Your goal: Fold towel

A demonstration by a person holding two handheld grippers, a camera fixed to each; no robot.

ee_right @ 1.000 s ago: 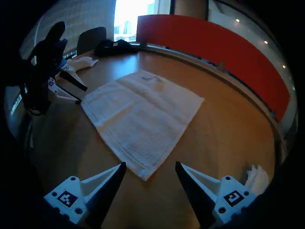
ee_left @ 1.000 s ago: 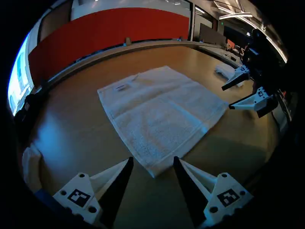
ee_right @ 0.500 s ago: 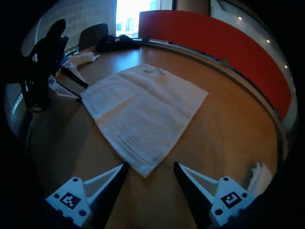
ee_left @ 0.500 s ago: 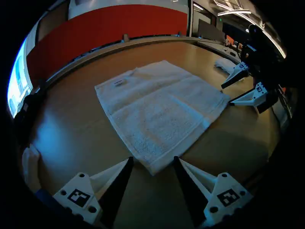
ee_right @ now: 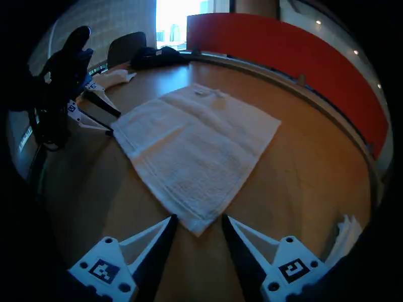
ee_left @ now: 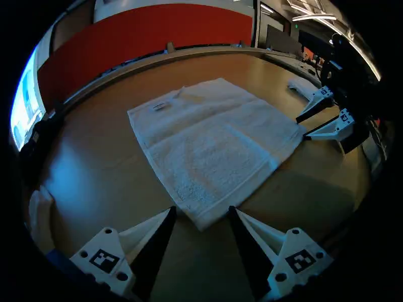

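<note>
The white towel (ee_left: 211, 141) lies spread flat on the wooden table (ee_left: 101, 166). The left gripper (ee_left: 201, 211) sits low with its 2 fingers apart, and 1 towel corner lies between them, unclamped. The right gripper (ee_right: 199, 217) is likewise spread around the neighbouring corner, its fingers not pressing it.

White terry towel (ee_left: 211, 141) spread flat on the brown wooden surface (ee_left: 101, 166)
It lies unrumpled and turned diamond-wise, one corner nearest in both gripper views; faint creases cross its middle, a hemmed band runs along its edges, and a small tag (ee_left: 160, 106) sits near the far edge
</note>
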